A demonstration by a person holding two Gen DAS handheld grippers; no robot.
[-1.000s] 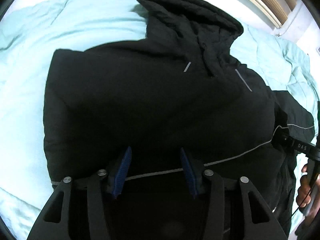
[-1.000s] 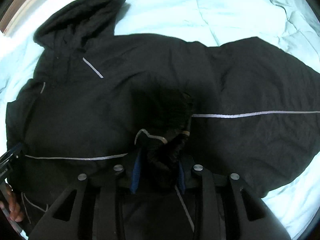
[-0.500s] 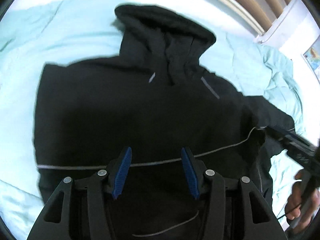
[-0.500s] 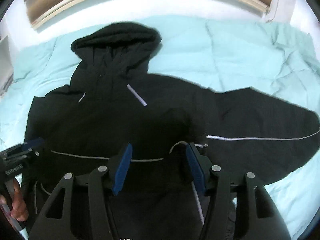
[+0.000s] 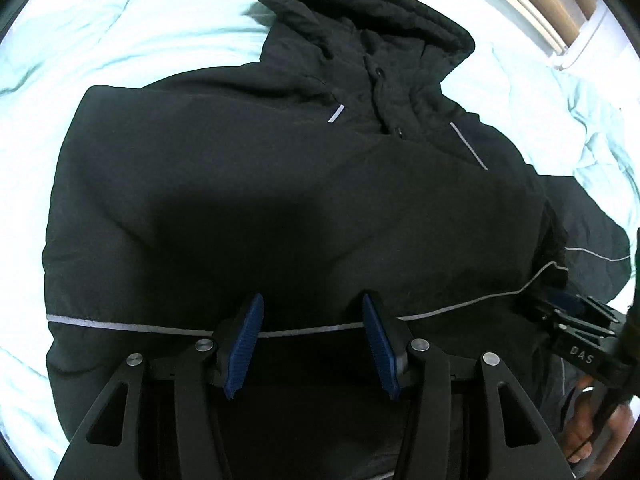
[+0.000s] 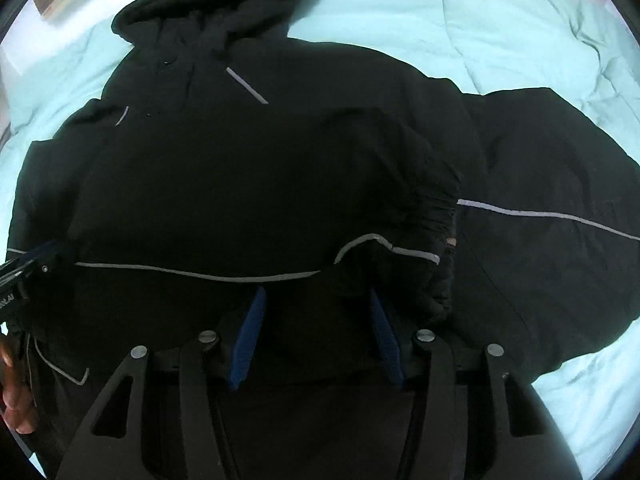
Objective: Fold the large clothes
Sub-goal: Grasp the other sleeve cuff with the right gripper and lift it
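Observation:
A large black hooded jacket point(image 5: 280, 200) with thin grey piping lies spread on a light blue bed, hood at the far end. One sleeve is folded across the chest, its cuff point(image 6: 436, 248) near the middle. The other sleeve point(image 6: 560, 216) lies spread out to the right. My left gripper point(image 5: 310, 336) is open and empty, just above the jacket's lower body. My right gripper point(image 6: 316, 332) is open and empty over the folded sleeve. It also shows in the left wrist view point(image 5: 576, 332), and the left one shows in the right wrist view point(image 6: 24, 268).
The light blue duvet point(image 6: 500, 32) surrounds the jacket on all sides. A wooden headboard point(image 5: 540, 4) and a white wall lie beyond the hood. The person's hands point(image 5: 588, 440) show at the frame edges.
My right gripper was shut on the sleeve cuff a second ago; it has let go and now stands open. Both grippers lifted back, then came lower over the jacket.

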